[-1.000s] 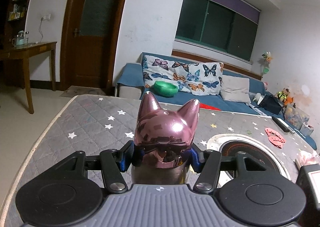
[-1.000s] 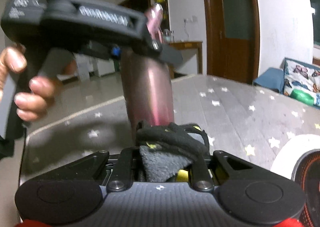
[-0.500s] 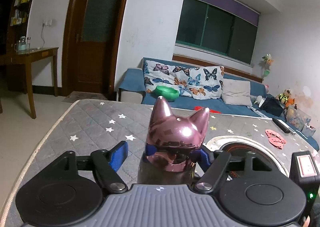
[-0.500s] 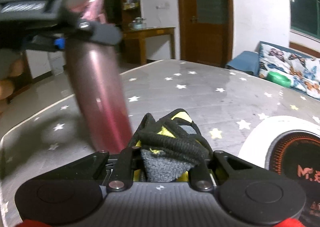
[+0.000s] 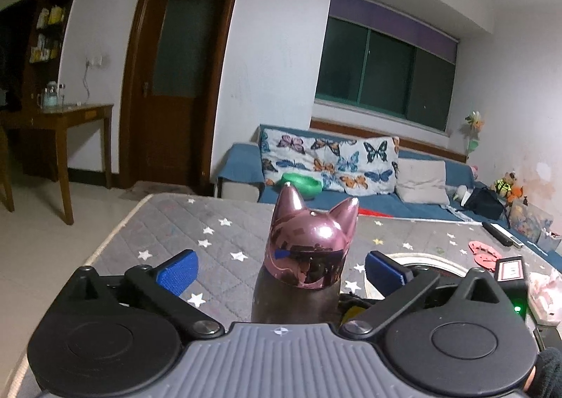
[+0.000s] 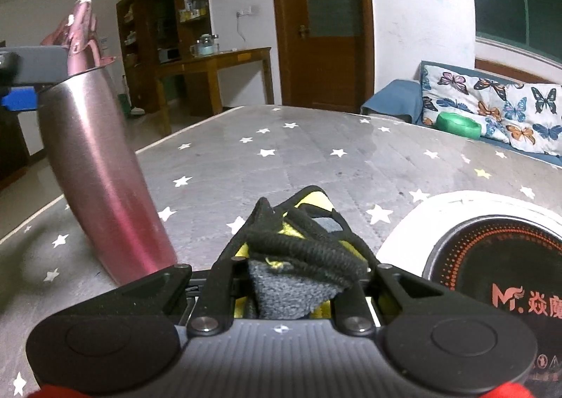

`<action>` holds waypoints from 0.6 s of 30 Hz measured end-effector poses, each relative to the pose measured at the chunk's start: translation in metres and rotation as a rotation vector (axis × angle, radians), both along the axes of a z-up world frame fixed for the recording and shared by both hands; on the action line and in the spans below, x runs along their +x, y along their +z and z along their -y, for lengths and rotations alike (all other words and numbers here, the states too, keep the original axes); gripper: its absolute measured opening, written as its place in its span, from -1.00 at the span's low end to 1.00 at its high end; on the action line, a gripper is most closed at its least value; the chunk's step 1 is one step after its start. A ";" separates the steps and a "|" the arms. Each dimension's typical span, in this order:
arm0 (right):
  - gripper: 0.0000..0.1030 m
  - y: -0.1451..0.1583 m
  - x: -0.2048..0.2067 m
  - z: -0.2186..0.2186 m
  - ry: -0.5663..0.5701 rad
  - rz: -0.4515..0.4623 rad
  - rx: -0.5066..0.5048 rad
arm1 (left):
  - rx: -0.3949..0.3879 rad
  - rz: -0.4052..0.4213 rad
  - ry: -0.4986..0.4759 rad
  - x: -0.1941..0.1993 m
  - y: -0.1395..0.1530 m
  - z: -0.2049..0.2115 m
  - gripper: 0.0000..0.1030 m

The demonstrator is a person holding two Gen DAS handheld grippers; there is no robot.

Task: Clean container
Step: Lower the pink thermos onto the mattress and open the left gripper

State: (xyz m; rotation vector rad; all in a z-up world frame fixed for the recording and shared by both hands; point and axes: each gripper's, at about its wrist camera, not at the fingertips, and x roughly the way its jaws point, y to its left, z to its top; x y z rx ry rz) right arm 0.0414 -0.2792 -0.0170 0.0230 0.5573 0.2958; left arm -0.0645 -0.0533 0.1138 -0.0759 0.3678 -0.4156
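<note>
Bottle: pink metal bottle (image 6: pixel 102 173) with cat-ear cap (image 5: pixel 309 247) stands on the star-print counter (image 6: pixel 281 159), left of the induction cooker (image 6: pixel 498 257).
Handling: rigid, glossy, likely slippery; tall, so tippy. Grip below the cap.
Left tongs (image 5: pixel 281 268): spread wide, clear of the cap.
Right tongs (image 6: pixel 298 257): clamped on a dark cloth (image 6: pixel 298 271).

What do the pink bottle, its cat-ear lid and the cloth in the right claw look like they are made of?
Bottle: probably brushed metal, satin pink, with fine vertical streaks and a soft sheen. Cat-ear lid: mirror-glossy pink, reflecting the room; plated plastic or polished metal, cannot tell which. Cloth: soft textile, grey fuzzy pile with black corded edging and yellow patches, clamped in the right claw.
</note>
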 end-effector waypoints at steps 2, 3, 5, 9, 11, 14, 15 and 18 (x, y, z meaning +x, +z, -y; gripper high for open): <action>-0.68 0.000 0.000 0.001 -0.001 -0.002 0.002 | -0.006 0.018 0.007 -0.008 0.002 -0.004 1.00; -0.68 -0.001 -0.001 0.002 -0.003 -0.004 0.009 | -0.010 0.026 0.014 -0.012 0.002 -0.007 1.00; -0.68 -0.002 -0.001 0.004 -0.007 -0.008 0.021 | -0.017 0.044 0.027 -0.020 0.003 -0.013 1.00; -0.68 -0.007 0.001 0.007 -0.015 -0.010 0.043 | -0.031 0.078 0.053 -0.037 0.005 -0.023 1.00; -0.68 -0.009 0.002 0.008 -0.015 -0.009 0.047 | -0.039 0.096 0.066 -0.045 0.006 -0.029 1.00; -0.68 -0.010 0.002 0.007 -0.012 -0.009 0.044 | -0.046 0.113 0.087 -0.055 0.005 -0.037 1.00; -0.68 -0.010 0.001 0.006 -0.012 -0.008 0.043 | -0.048 0.107 0.094 -0.052 0.005 -0.044 1.00; -0.68 -0.011 -0.001 0.005 -0.012 -0.008 0.041 | -0.043 0.071 0.133 -0.050 -0.006 -0.052 1.00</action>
